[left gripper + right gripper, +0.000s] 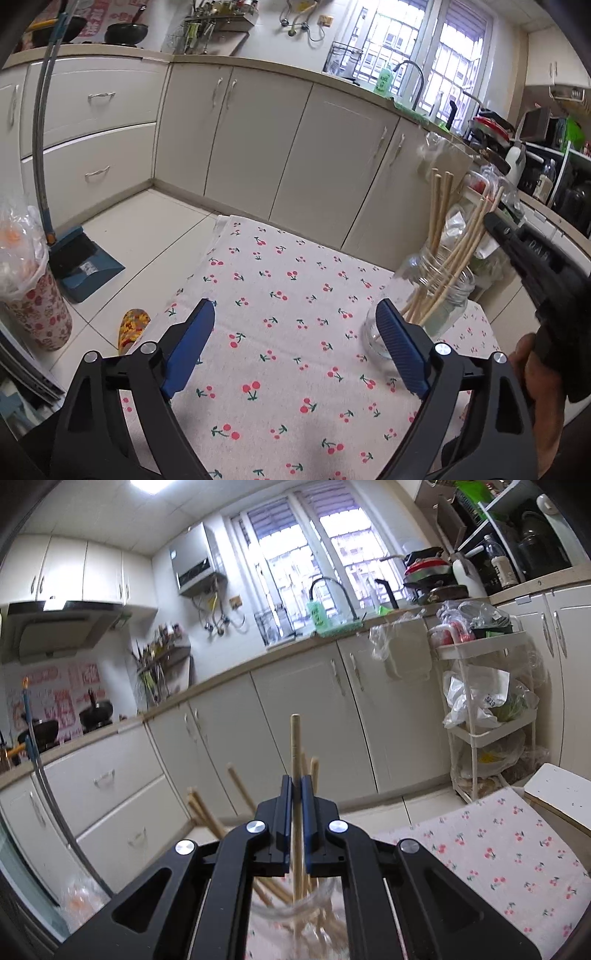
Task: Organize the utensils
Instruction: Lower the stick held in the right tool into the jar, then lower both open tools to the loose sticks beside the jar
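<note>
A clear glass jar (436, 295) stands on the cherry-print tablecloth (288, 354) and holds several wooden chopsticks (439, 206) that fan upward. My left gripper (294, 304) is open and empty low over the cloth. Its right finger (397, 339) is just in front of the jar's base. My right gripper (493, 221) reaches in from the right, above the jar, at the top of one chopstick. In the right wrist view the right gripper (296, 781) is shut on an upright chopstick (294, 738). That chopstick's lower end reaches down into the jar (325, 897), whose mouth is blurred below the jaws.
Cream cabinets (258, 140) run along the far side. On the floor at left are a blue dustpan with broom (86, 258), a flowered bin with a plastic bag (35, 299) and a slipper (133, 328). A white trolley with bags (487, 709) stands at right, beside a white board (557, 797).
</note>
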Motion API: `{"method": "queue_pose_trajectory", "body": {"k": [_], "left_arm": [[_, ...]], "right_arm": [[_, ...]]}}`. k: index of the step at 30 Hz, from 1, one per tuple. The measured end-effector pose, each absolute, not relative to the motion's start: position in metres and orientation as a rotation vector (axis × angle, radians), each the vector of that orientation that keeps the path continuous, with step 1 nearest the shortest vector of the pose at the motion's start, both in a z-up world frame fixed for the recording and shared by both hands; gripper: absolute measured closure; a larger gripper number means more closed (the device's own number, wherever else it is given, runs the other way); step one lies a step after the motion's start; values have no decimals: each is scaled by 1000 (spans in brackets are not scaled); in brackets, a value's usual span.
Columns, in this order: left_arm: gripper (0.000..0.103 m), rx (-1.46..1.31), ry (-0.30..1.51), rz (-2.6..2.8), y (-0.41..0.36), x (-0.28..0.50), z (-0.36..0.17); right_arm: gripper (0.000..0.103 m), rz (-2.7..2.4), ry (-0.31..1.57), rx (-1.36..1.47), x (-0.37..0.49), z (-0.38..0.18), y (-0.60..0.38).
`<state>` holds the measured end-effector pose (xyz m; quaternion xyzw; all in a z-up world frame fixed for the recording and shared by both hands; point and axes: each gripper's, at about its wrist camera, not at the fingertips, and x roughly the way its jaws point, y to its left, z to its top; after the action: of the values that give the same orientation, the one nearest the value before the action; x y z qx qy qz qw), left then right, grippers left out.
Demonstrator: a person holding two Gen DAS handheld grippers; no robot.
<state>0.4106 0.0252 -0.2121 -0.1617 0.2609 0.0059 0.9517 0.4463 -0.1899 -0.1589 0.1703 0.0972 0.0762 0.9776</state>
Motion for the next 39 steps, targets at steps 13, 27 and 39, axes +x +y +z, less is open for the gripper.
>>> {"method": "queue_pose_trajectory", "body": {"k": [13,27,39], "left_arm": [[11,-288,557,-10,13,389,-193],[9,-209,640,-44,9,364,-193],[9,-174,722,-59,2,355,-209]], "right_arm": [[74,194,333,316,427,-168,-200],[69,205,656,167,371,-199,-217],[83,263,864,95,367,-251,-189]]}}
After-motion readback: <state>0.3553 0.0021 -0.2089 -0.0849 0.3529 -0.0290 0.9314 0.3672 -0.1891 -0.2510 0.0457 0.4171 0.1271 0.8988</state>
